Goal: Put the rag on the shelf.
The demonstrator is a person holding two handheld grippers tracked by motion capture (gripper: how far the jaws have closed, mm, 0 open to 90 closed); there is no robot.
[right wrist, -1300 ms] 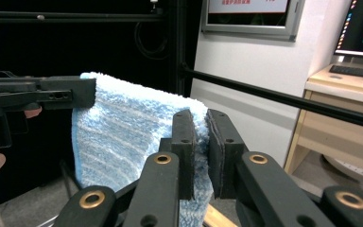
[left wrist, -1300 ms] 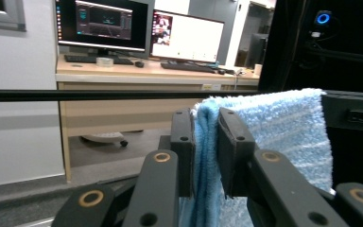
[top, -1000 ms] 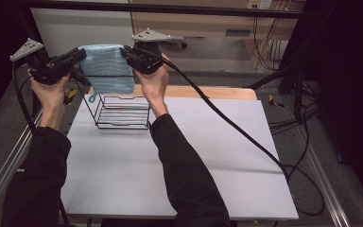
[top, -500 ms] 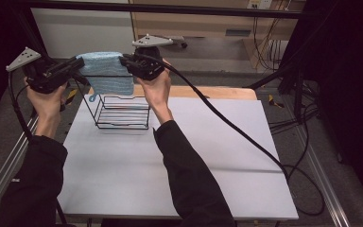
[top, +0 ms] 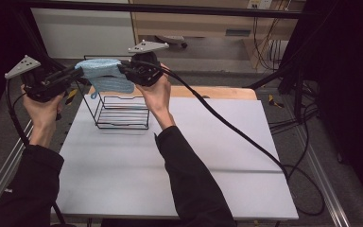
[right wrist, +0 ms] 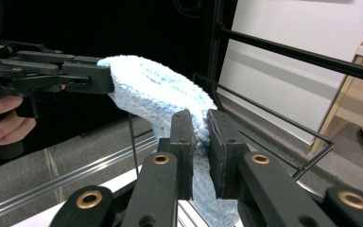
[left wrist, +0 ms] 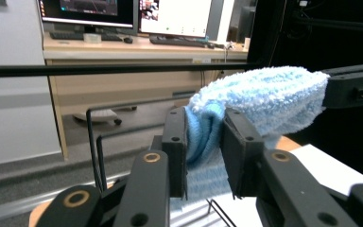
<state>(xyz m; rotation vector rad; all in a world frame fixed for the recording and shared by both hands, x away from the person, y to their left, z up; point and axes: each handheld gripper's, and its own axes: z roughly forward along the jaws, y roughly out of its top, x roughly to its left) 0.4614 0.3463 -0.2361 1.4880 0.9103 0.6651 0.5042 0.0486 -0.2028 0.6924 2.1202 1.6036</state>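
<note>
**Fingers on both ends of a blue cloth above the wire rack**

Fingers [left wrist: 238, 151] of the left gripper [top: 71, 74] stood a little apart with one end of the fluffy light-blue cloth [top: 105, 75] bunched between them; those jaws had just been opening, and in the left gripper view the cloth still touched both pads while the squeeze looked slack. The right gripper [top: 125, 70] had its jaws drawn close and clamped on the opposite end of the cloth, the fabric pinched thin between its pads in the right gripper view.

The cloth hung stretched between the two grippers, held in the air over the black wire rack [top: 122, 112], its lower edge drooping toward the rack's top wires. Whether it touched them could not be told from the high view. The rack stood on the white table [top: 217, 161] near its far left corner, just in front of a wooden board [top: 227, 92] that ran along the table's far edge. Both hands were raised at the far left of the table, the left hand [top: 42, 106] beyond the table's left edge and the right hand [top: 158, 94] just beside the rack.
</note>
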